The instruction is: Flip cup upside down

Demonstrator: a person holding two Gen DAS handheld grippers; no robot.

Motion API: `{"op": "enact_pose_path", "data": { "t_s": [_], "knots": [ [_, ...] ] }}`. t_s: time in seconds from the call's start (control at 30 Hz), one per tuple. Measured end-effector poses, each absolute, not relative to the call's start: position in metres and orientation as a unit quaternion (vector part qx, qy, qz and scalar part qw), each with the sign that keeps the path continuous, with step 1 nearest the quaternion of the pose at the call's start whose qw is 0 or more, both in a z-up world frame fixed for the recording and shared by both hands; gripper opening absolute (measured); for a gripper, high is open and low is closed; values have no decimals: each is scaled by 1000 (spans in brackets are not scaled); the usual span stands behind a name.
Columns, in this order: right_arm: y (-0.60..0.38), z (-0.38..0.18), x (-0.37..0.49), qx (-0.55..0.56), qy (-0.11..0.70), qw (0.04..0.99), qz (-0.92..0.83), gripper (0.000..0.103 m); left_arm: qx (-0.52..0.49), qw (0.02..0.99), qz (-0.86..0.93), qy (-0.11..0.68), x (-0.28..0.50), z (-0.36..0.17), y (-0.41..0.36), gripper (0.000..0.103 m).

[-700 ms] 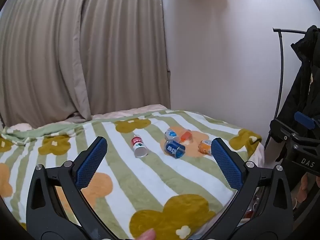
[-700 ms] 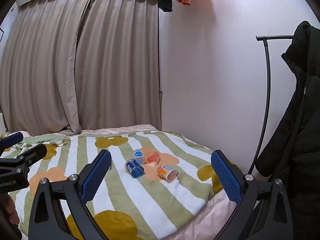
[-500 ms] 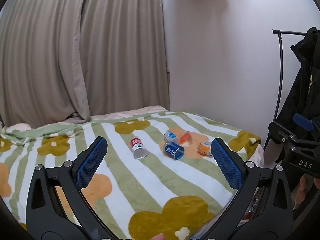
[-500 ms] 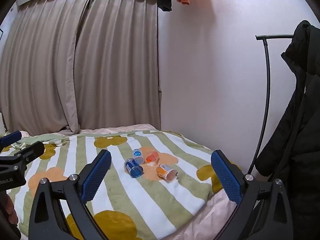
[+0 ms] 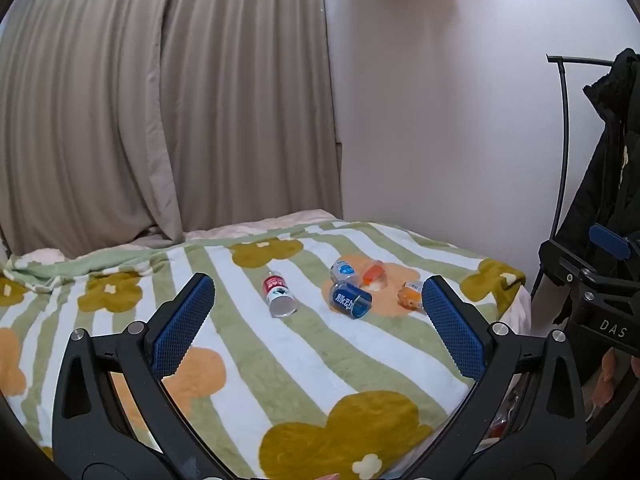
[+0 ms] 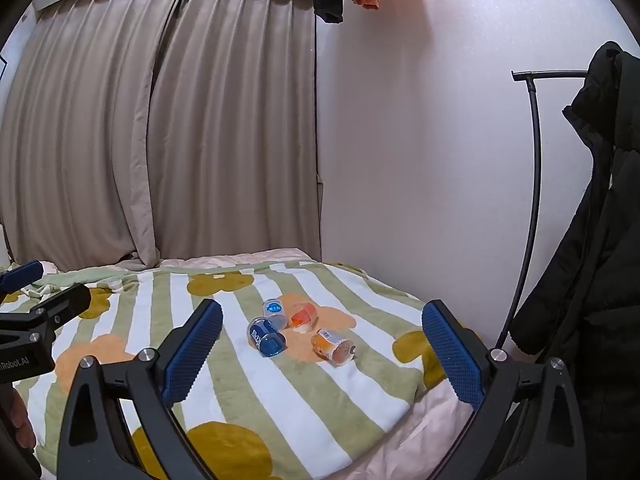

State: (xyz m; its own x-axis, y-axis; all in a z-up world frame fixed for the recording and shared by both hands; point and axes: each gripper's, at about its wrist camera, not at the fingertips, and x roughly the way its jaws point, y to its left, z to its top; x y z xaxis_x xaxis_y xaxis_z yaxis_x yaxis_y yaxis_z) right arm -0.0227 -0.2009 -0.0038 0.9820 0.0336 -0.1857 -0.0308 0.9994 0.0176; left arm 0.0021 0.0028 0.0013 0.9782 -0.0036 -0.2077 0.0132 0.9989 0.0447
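Note:
Several small cups lie on their sides on a striped flowered blanket. In the left wrist view I see a red-labelled cup, a dark blue cup, a light blue cup, an orange-red cup and an orange cup. The right wrist view shows the dark blue cup, light blue cup, orange-red cup and orange cup. My left gripper is open and empty, well short of the cups. My right gripper is open and empty, also short of them.
The bed stands against a white wall with grey curtains behind. A black coat hangs on a rack at the right. The blanket's edge drops off at the right. The other gripper shows at each view's side.
Both grippers have drifted slightly; the cups sit a little higher in the left wrist view and closer in the right. Nothing was grasped.

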Motion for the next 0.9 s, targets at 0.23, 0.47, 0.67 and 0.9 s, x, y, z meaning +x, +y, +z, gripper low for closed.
{"op": "enact_pose_path", "data": {
  "t_s": [0.23,0.47,0.67,0.9],
  "knots": [
    [-201,-4,-22,8,94,995,17,100,21,994,0,106,3,1,5,103],
    [-201,-5,-22,8,93,996,16,100,20,994,0,107,3,1,6,103],
    [-200,-4,-23,7,94,995,17,100,14,994,2,112,5,-2,10,103],
    [-200,-7,-19,8,95,995,19,100,4,993,5,117,6,-4,16,103]
  ]
}}
